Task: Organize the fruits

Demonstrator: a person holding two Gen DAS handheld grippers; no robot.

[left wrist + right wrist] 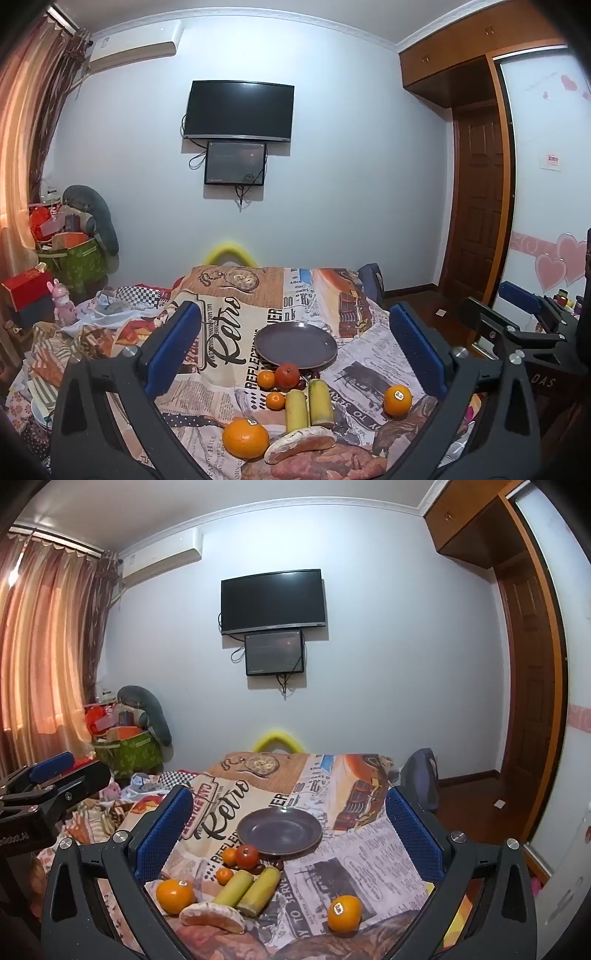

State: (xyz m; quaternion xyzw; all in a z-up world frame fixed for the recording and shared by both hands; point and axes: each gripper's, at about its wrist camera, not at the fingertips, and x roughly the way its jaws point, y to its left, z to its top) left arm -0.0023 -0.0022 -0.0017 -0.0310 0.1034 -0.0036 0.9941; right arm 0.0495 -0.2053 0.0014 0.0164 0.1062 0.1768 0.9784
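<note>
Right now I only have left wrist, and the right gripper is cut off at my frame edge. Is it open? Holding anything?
Observer: Open. The right gripper has both blue pads spread wide, with nothing between them.
Operator: What is it lined up on?
Observer: The stickered orange that lies apart from the other fruit. In the right wrist view it sits low, right of centre between the pads, untouched.
</note>
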